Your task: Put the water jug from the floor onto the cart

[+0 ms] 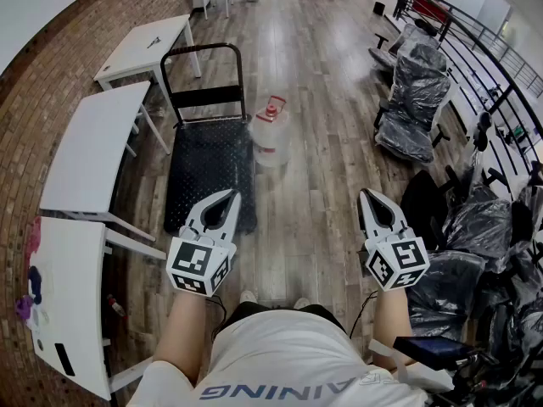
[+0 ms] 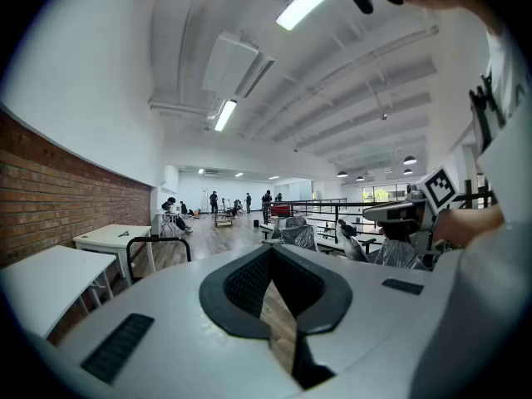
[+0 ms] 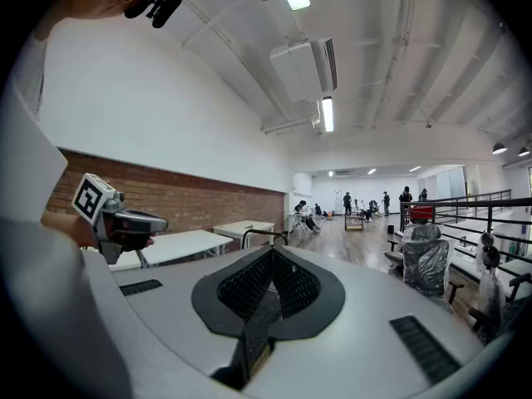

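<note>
At the far left runs a brick wall (image 1: 51, 75), and along it stand white tables (image 1: 93, 147) in a row. Just to the right of them the cart (image 1: 208, 172) stands on the wooden floor (image 1: 314, 83). It has a flat black deck, which carries nothing, and its black handle (image 1: 204, 49) rises at the far end. The left gripper (image 1: 230, 196) is held low in front of the person, over the near right corner of the cart in the head view, and it points almost level. In its own view the jaws stand a little apart, with a narrow strip of floor visible between the pads and no thing between them. The water jug (image 1: 271, 138) is on the floor, upright, just beside the right edge of the cart near the handle end. It is clear with a red cap (image 1: 272, 107), and I cannot tell if it touches the cart. Both grippers are well apart from it. Further right, the right gripper (image 1: 366, 195) is held level at about the same height as the left one. Its jaws are pressed together and hold nothing. At the right side stand chairs wrapped in plastic (image 1: 411, 100), and behind them runs a dark railing (image 1: 484, 36).
</note>
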The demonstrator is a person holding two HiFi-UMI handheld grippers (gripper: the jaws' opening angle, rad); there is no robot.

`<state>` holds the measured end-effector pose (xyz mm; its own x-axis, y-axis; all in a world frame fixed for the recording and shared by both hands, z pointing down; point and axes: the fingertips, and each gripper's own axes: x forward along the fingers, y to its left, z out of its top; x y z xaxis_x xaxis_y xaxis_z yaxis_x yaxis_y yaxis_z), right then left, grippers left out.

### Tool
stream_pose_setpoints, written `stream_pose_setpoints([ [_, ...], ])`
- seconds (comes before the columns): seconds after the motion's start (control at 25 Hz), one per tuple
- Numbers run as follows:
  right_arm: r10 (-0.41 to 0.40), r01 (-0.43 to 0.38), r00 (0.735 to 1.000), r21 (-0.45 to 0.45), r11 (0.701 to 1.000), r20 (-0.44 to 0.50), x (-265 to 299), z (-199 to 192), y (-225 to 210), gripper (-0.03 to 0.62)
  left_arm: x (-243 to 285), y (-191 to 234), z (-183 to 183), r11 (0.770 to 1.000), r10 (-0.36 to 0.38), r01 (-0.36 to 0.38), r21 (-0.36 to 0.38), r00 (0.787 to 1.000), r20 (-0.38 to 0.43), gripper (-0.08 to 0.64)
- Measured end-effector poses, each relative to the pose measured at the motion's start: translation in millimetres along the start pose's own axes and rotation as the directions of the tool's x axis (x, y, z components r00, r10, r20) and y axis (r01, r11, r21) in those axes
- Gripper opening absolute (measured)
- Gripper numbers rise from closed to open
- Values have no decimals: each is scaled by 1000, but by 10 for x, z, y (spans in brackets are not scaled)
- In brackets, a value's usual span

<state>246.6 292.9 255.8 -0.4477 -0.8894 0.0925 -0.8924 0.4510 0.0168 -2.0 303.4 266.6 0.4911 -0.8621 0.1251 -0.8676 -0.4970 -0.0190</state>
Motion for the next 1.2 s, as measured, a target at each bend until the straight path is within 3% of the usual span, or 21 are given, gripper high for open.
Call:
stream_pose_setpoints([
  [0.44, -17, 16, 1000, -79, 997, -22, -249, -73, -455, 6, 165, -437, 63, 1000, 24, -24, -16, 1000, -1, 2],
  [0.76, 8, -9, 1000, -46, 999, -29, -412, -268, -774, 6, 258, -797, -78, 999, 36, -37, -22, 999, -38, 2],
  [1.04, 46, -47, 997, -16, 999, -63, -252, -495, -860, 6, 466, -773, -230, 998, 46, -49, -47, 997, -66, 2],
  [1.2, 51, -55, 995, -42, 998, -82, -59, -498, -960, 6, 730, -655, -258, 997, 39, -43, -66, 997, -65, 2],
])
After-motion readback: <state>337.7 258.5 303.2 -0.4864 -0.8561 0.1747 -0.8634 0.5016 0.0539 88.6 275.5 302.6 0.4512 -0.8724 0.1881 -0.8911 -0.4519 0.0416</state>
